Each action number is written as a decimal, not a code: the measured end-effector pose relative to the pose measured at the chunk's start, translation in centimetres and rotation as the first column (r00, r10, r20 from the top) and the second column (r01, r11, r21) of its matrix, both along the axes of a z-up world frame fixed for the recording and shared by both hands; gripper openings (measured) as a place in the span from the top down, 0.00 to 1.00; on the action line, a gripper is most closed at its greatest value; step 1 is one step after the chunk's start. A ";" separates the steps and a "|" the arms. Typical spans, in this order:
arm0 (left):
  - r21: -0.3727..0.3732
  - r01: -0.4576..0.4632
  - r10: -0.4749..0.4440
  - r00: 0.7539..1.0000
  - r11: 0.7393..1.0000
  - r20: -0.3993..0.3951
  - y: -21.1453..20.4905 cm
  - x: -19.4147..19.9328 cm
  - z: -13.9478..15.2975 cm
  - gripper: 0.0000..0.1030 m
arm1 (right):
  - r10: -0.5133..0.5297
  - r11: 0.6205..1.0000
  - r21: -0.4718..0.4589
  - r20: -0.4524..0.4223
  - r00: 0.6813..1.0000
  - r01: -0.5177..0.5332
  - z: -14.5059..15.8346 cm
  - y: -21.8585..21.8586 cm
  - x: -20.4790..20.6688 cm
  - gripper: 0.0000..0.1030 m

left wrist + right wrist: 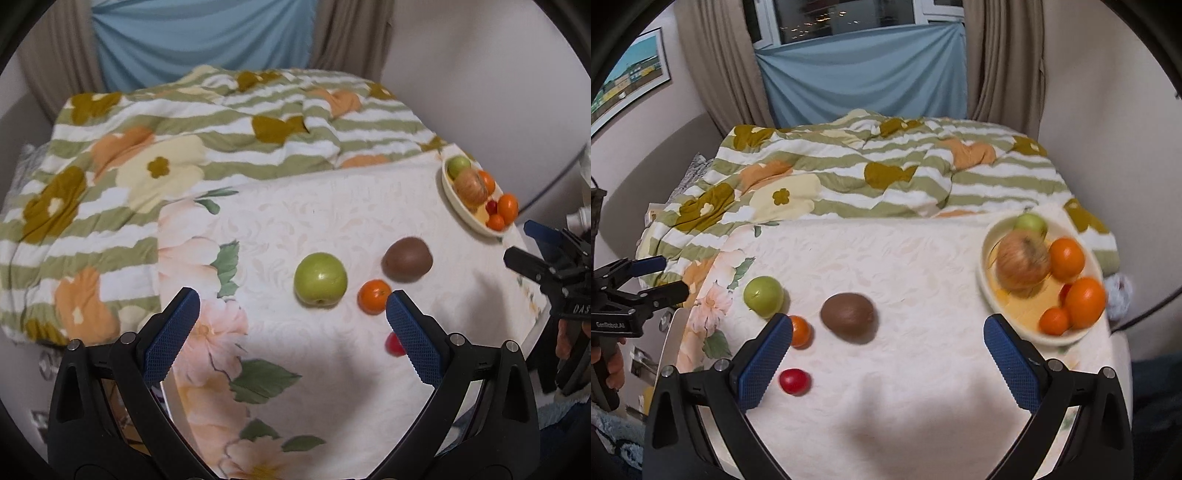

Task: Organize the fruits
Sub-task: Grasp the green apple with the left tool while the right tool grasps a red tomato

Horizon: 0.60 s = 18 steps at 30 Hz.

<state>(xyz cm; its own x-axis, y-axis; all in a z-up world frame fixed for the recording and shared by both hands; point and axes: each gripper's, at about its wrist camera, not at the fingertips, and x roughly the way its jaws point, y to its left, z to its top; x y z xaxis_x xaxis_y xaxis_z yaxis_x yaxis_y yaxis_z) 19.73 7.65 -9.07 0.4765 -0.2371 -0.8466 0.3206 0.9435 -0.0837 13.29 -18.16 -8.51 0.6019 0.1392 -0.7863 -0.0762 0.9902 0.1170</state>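
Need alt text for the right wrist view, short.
Open right claw hovers over a cloth-covered table, holding nothing. Loose on it: a green apple, kiwi, small orange and small red fruit. A cream bowl of fruit sits at right; the left claw shows at far left.

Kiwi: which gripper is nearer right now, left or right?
Roughly a toss-up, slight edge right. The kiwi lies just ahead between the open right gripper fingers. The left gripper, also open, has it ahead and off to its right, past the small orange.
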 end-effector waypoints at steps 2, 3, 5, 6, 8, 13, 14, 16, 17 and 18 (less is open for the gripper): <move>0.004 0.038 -0.037 0.999 0.999 -0.020 0.0 0.8 -0.9 0.00 | -0.011 1.000 -0.001 -0.018 1.000 0.011 -0.8 1.1 -0.2 0.00; 0.004 0.053 -0.053 0.998 0.999 -0.029 0.0 1.2 -1.4 0.00 | -0.015 1.000 -0.001 -0.028 0.999 0.015 -1.2 1.7 -0.3 0.00; -0.001 0.086 -0.086 0.995 0.996 -0.051 -0.2 1.9 -2.4 0.00 | -0.033 0.999 0.001 -0.040 0.999 0.033 -2.1 2.7 -0.5 0.00; -0.006 0.099 -0.099 0.993 0.995 -0.062 -0.3 2.1 -2.9 0.00 | -0.046 0.999 0.010 -0.046 0.998 0.047 -2.4 3.2 -0.7 0.00; -0.014 0.119 -0.120 0.990 0.993 -0.077 -0.6 2.6 -3.9 0.00 | -0.061 0.998 0.024 -0.063 0.996 0.063 -3.1 4.1 -1.0 0.00; -0.021 0.166 -0.167 0.980 0.986 -0.111 -1.6 3.5 -6.1 0.00 | -0.049 0.999 0.006 -0.100 0.994 0.050 -5.4 7.0 -1.4 0.05; -0.023 0.175 -0.176 0.978 0.984 -0.113 -1.9 3.6 -6.3 0.00 | -0.038 0.999 0.002 -0.110 0.993 0.038 -6.0 7.5 -1.3 0.10; -0.022 0.197 -0.198 0.973 0.980 -0.117 -2.4 4.1 -7.0 0.00 | -0.027 1.000 -0.013 -0.122 0.992 0.026 -6.7 8.2 -1.2 0.12; -0.018 0.205 -0.206 0.972 0.979 -0.118 -2.6 4.4 -7.3 0.00 | -0.021 1.000 -0.022 -0.126 0.992 0.019 -7.1 8.5 -1.2 0.13; -0.015 0.213 -0.213 0.969 0.977 -0.122 -2.8 4.6 -7.6 0.00 | -0.015 1.000 -0.026 -0.129 0.991 0.012 -7.4 8.7 -1.2 0.15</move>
